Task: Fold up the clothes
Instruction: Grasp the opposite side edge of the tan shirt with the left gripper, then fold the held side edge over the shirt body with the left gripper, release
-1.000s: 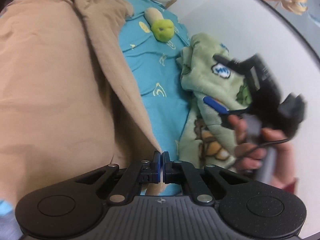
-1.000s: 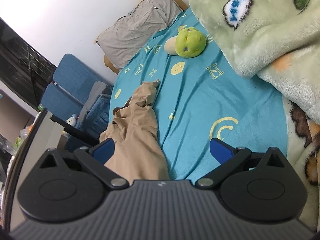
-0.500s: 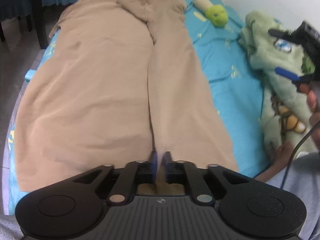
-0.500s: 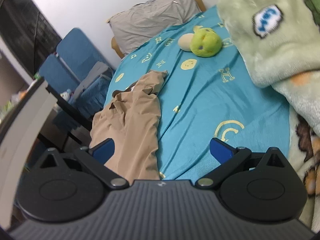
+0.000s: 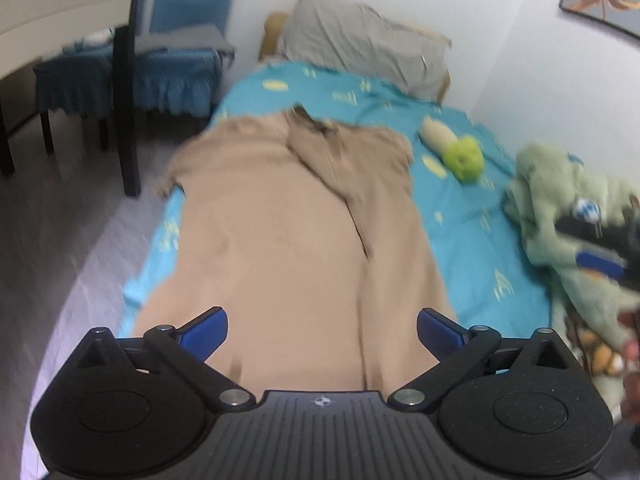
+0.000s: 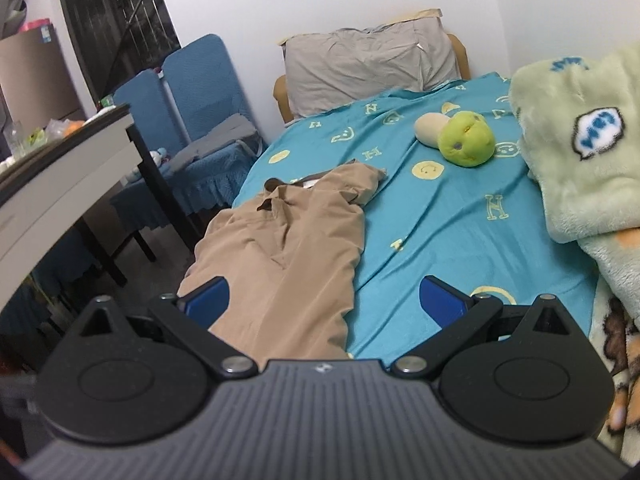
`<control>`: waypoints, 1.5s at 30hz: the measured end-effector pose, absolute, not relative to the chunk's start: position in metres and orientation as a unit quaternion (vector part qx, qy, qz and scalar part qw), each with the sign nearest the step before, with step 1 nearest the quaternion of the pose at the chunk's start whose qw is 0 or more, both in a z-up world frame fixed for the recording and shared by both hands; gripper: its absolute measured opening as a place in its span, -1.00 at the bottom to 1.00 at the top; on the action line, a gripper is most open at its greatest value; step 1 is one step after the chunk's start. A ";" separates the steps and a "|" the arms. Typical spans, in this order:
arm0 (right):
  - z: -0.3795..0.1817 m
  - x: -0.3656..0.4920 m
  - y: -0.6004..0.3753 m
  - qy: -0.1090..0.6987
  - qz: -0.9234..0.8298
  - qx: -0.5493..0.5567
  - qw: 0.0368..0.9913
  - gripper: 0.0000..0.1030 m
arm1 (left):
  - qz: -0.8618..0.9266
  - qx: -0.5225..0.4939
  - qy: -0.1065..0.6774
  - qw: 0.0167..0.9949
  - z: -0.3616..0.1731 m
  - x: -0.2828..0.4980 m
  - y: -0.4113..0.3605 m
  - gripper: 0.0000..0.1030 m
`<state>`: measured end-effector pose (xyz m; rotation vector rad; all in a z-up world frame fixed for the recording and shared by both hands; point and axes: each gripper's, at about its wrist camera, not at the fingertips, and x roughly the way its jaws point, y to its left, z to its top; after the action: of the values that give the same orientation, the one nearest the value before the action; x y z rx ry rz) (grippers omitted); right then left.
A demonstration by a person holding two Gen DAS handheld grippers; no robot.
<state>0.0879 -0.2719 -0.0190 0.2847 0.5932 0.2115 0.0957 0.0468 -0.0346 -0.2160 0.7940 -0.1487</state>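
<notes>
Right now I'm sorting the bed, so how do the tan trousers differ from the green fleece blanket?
The tan trousers lie spread flat along the bed's left side; the green fleece blanket sits bunched at the right. The trousers are plain and thin; the blanket is fluffy with cartoon prints. Both rest on the turquoise sheet.

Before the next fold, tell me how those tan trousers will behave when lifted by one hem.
The tan trousers lie flat with soft creases on the teal sheet, so they are probably floppy and will likely drape and sag. The thin fabric suggests little weight. One leg may trail or slide, since nothing pins them down.
</notes>
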 end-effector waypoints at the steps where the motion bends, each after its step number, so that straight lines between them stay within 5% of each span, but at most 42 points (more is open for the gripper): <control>1: -0.021 0.089 -0.270 0.295 0.104 0.140 0.939 1.00 | -0.069 -0.121 0.384 0.913 -0.036 0.108 0.056 0.99; 10: -0.038 0.109 -0.258 0.334 0.113 0.163 0.921 1.00 | 0.004 -0.353 0.396 0.848 -0.102 0.253 0.174 0.96; 27: -0.092 0.178 -0.231 0.414 0.117 0.209 0.878 1.00 | 0.106 -0.561 0.350 0.743 -0.256 0.367 0.276 0.72; 30: -0.097 0.180 -0.230 0.423 0.117 0.217 0.872 1.00 | 0.108 -0.588 0.323 0.734 -0.260 0.380 0.282 0.24; 34: -0.097 0.180 -0.231 0.425 0.116 0.225 0.869 1.00 | 0.096 -0.565 0.303 0.761 -0.241 0.390 0.278 -0.77; 35: -0.096 0.180 -0.231 0.423 0.115 0.227 0.870 1.00 | 0.095 -0.544 0.301 0.778 -0.231 0.391 0.274 -0.86; 45: -0.083 0.170 -0.242 0.400 0.095 0.228 0.883 1.00 | 0.063 -0.233 0.218 0.946 -0.073 0.378 0.181 -0.88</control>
<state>0.1701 -0.2423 -0.0832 0.4753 0.8329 0.1984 0.3777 0.1806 -0.0731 -0.4756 0.4431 0.1283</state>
